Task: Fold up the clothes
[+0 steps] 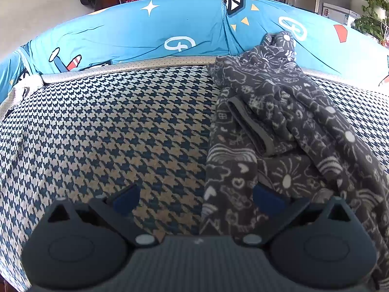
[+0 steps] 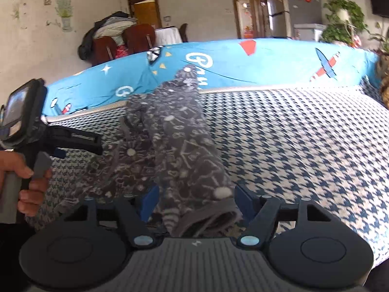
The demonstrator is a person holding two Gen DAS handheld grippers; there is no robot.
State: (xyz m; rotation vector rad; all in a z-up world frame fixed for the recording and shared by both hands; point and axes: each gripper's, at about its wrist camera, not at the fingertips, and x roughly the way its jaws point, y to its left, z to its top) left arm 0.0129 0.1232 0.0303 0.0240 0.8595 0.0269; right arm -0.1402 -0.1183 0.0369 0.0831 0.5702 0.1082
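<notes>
Watching from the left wrist view: left gripper (image 1: 195, 196) spread wide, gripping nothing, straddling the near left edge of the grey doodle-print fleece garment (image 1: 274, 131) lying rumpled on the houndstooth sofa seat (image 1: 109, 121). Risk: closing here may pinch 1 layer only.

Right wrist view: right gripper (image 2: 194, 198) spread, a banded cuff (image 2: 214, 215) between its fingers, not yet pinched. Lifting could let the fleece slip and skew the fold.

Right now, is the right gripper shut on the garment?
No, in the right wrist view the right gripper is open, its blue pads either side of the dark patterned garment's cuff, not pinching.
</notes>
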